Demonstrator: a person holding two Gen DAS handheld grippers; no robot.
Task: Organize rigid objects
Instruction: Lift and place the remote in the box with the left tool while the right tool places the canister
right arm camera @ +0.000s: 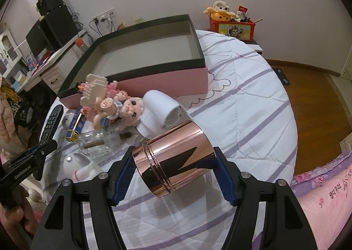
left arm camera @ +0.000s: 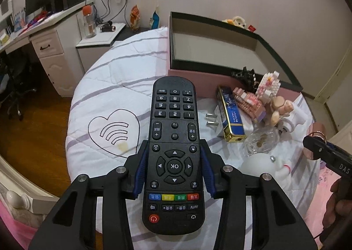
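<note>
My left gripper (left arm camera: 173,143) is shut on a black remote control (left arm camera: 175,118), its blue pads pressing both long sides above the white quilt. A shiny rose-gold canister (right arm camera: 176,157) lies sideways between the pads of my right gripper (right arm camera: 173,151), which is shut on it, lifted off the bed. An open pink box with a black rim (right arm camera: 167,82) stands on the bed beyond both grippers, its inside bare. The same box's rim (left arm camera: 220,21) fills the far right of the left wrist view.
In front of the box lies a pile: a pink-and-white block model (right arm camera: 94,89), a doll (right arm camera: 127,109), a blue-and-gold pack (left arm camera: 231,118), a glass bottle (right arm camera: 96,144), white plastic pieces (right arm camera: 158,109). A desk (left arm camera: 44,36) stands left; wooden floor (right arm camera: 312,87) surrounds the bed.
</note>
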